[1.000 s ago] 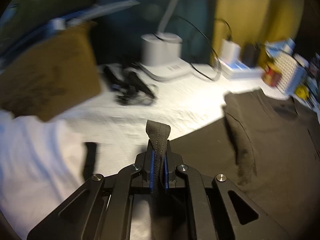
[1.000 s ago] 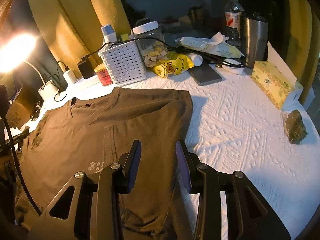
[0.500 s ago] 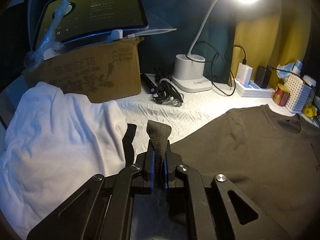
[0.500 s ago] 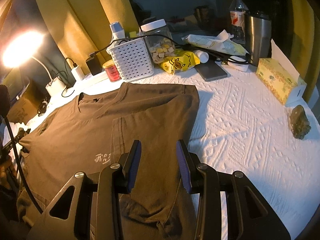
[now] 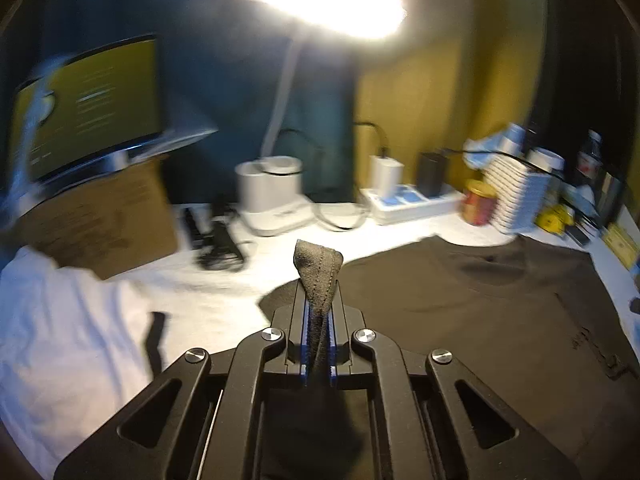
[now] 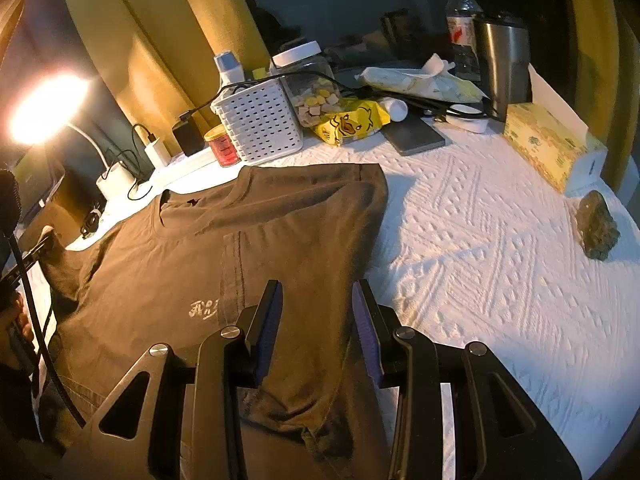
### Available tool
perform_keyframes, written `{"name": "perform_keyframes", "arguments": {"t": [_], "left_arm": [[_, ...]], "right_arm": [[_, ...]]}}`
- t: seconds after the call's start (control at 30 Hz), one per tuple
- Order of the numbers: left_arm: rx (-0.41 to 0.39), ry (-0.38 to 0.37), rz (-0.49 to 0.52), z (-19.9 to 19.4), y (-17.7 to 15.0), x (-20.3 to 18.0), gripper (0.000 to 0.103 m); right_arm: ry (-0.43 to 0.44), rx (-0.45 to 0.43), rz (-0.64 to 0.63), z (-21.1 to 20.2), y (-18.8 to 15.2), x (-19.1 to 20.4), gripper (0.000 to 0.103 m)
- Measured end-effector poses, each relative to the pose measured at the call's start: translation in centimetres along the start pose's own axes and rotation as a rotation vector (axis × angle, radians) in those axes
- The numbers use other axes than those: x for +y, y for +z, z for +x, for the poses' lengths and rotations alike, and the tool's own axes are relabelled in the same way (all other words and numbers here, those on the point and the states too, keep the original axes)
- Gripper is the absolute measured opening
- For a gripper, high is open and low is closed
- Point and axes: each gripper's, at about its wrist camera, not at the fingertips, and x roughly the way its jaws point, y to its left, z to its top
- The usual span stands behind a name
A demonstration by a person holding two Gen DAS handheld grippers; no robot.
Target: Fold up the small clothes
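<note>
The desk [image 6: 480, 216] carries a white quilted cover, embossed with diamond and chevron ribbing. A brown cotton T-shirt [image 6: 240, 240] lies spread flat across the near left part of it, collar towards the far edge, right side folded inward with a straight vertical crease and a pale printed motif beside that crease. The knit is matte, soft and slightly rumpled at the near hem.

A white garment [image 5: 68, 340] lies heaped at the left edge, in front of a cardboard box [image 5: 100, 216] that bears a tilted screen [image 5: 88, 104].

Along the far edge stand a lit desk lamp [image 6: 116, 178] with a cylindrical white base, a white power strip [image 5: 412, 204] with chargers plugged in, a red-labelled tin [image 6: 222, 146], a perforated white plastic basket [image 6: 260, 120], a clear jar [image 6: 308, 80] of pale pieces, a yellow duck-print bag [image 6: 352, 122], a steel tumbler [image 6: 504, 64] and a water bottle [image 6: 460, 20]. A yellow tissue box [image 6: 552, 144] and a rough grey-green stone [image 6: 598, 226] sit near the right edge. Yellow curtains hang behind.

The left gripper [image 5: 318, 316] is clamped tight on a stitched sleeve edge of the T-shirt, a loop of fabric standing up between the blue pads, raised above the left side of the desk. The left wrist view is motion-blurred.

The right gripper [image 6: 316, 320] hovers over the shirt's near folded part, jaws partly apart, gripping nothing.
</note>
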Motion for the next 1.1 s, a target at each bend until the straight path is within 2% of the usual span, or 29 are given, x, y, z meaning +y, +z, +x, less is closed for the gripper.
{"name": "perform_keyframes", "arguments": {"t": [0.2, 0.37, 0.5, 0.73, 0.8, 0.83, 0.87, 0.93, 1.03, 1.1], "left_arm": [[0.042, -0.096, 0.062, 1.6, 0.1, -3.9, 0.006], [0.138, -0.206, 0.1, 4.3, -1.1, -6.9, 0.006], [0.197, -0.265, 0.117, 5.7, -2.1, -8.7, 0.006], [0.286, -0.313, 0.137, 6.9, -3.2, -10.5, 0.006], [0.291, -0.321, 0.143, 6.7, -3.3, -10.6, 0.01], [0.291, -0.328, 0.144, 6.6, -3.3, -10.5, 0.018], [0.293, -0.34, 0.141, 6.3, -3.2, -10.5, 0.03], [0.29, -0.366, 0.137, 5.6, -3.1, -10.4, 0.045], [0.278, -0.397, 0.155, 3.9, -2.9, -10.1, 0.045], [0.266, -0.387, 0.169, 2.7, -2.8, -9.2, 0.045]], "right_arm": [[-0.007, -0.003, 0.022, -0.3, -0.4, -1.0, 0.039], [-0.007, 0.004, 0.036, -0.2, -1.0, -1.6, 0.039], [-0.004, 0.008, 0.032, -0.3, -1.2, -1.8, 0.039], [-0.013, 0.011, 0.051, -0.2, -1.3, -2.1, 0.039], [-0.01, 0.012, 0.05, -0.2, -1.3, -1.9, 0.039], [-0.009, 0.012, 0.048, -0.2, -1.3, -1.8, 0.039], [-0.008, 0.013, 0.046, -0.2, -1.3, -1.6, 0.039], [-0.007, 0.015, 0.042, -0.2, -1.3, -1.3, 0.039], [-0.004, 0.015, 0.034, -0.3, -1.2, -0.9, 0.039], [-0.004, 0.012, 0.033, -0.4, -1.2, -0.7, 0.039]]}}
